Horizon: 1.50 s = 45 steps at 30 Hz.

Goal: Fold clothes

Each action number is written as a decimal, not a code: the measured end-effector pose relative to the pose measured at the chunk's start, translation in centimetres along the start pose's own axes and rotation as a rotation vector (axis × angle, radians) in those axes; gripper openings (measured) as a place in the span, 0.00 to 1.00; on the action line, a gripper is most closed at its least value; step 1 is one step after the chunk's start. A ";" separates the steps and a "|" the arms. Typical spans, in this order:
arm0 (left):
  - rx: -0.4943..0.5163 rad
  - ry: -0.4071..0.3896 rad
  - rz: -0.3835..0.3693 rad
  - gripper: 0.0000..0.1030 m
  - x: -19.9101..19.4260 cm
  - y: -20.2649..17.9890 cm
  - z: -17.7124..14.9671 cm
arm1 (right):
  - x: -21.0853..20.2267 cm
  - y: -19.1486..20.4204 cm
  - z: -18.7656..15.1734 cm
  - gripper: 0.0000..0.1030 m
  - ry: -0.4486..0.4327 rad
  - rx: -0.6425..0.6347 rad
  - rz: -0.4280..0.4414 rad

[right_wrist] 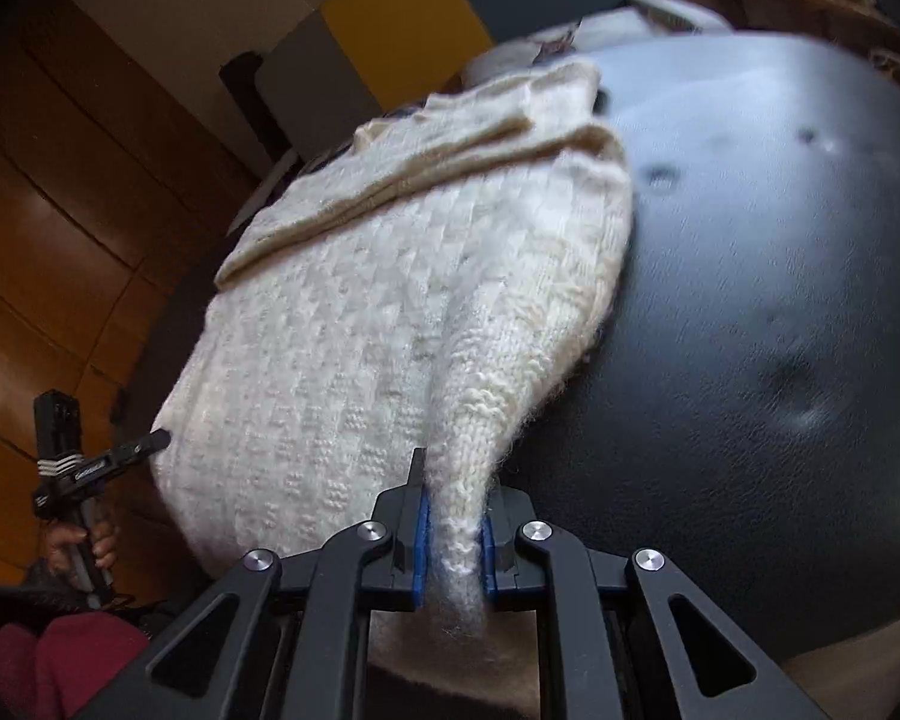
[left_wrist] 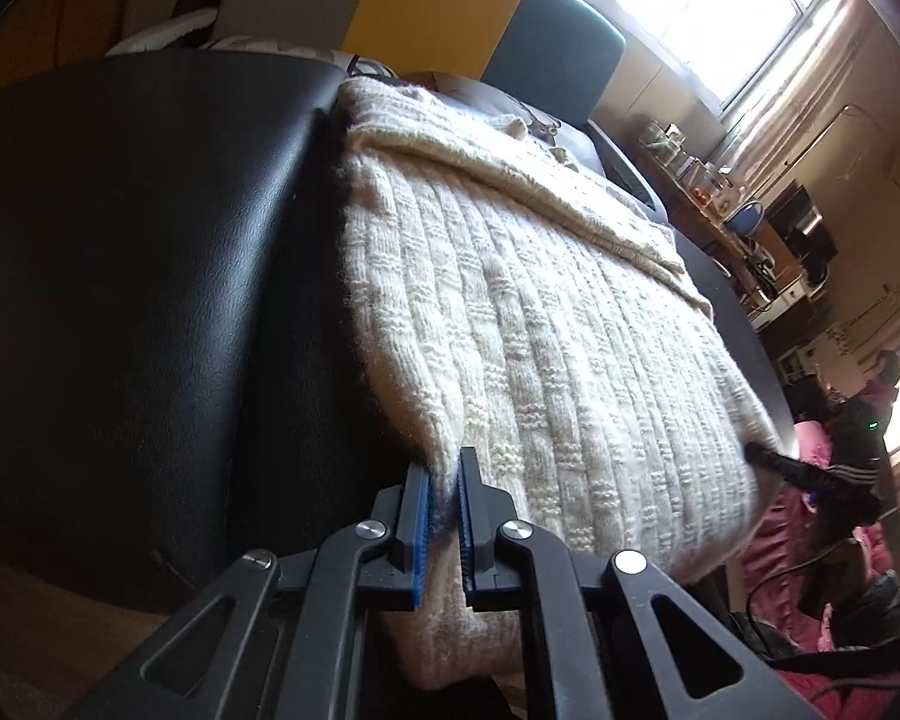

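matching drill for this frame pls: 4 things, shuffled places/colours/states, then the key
1. knit sweater
2. left gripper
3. right gripper
4. round table

A. black, under the garment
B. cream, spread out with a layer folded over its far end
C. clamped on the near edge, black tabletop on its left in its own view
D. clamped on a bunched near corner, black tabletop on its right in its own view

Pairs: 1-B, 2-C, 3-D, 4-A

You are looking at no readable text, label, brand or number in either wrist view; the small pale marking on the side of the left gripper (right_wrist: 150, 443) is showing too small and blurred to read.
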<state>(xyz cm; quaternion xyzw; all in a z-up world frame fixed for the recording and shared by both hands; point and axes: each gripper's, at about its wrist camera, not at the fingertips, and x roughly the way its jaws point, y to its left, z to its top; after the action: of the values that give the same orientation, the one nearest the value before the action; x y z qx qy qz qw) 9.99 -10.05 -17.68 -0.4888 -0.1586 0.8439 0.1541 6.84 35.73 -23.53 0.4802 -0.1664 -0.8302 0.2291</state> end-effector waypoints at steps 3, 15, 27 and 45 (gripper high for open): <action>0.035 0.002 0.002 0.08 0.3 -0.2 0.1 | 0.6 0.3 0.3 0.12 0.013 -0.031 -0.012; 0.142 -0.021 0.062 0.11 0.2 -1.9 -0.6 | 4.4 7.6 -0.2 0.96 0.105 -0.338 -0.141; 0.023 -0.052 -0.154 0.07 -1.6 -0.9 -0.3 | 1.7 4.2 1.3 0.16 0.040 -0.085 -0.029; -0.130 -0.237 -0.551 0.07 -4.2 -0.2 12.0 | 0.0 4.3 10.2 0.15 -0.059 0.104 0.330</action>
<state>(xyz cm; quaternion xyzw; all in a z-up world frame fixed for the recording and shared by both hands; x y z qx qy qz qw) 1.54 -13.04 -8.69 -0.3343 -0.3558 0.8096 0.3259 -1.12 32.70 -16.46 0.4331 -0.2923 -0.7853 0.3321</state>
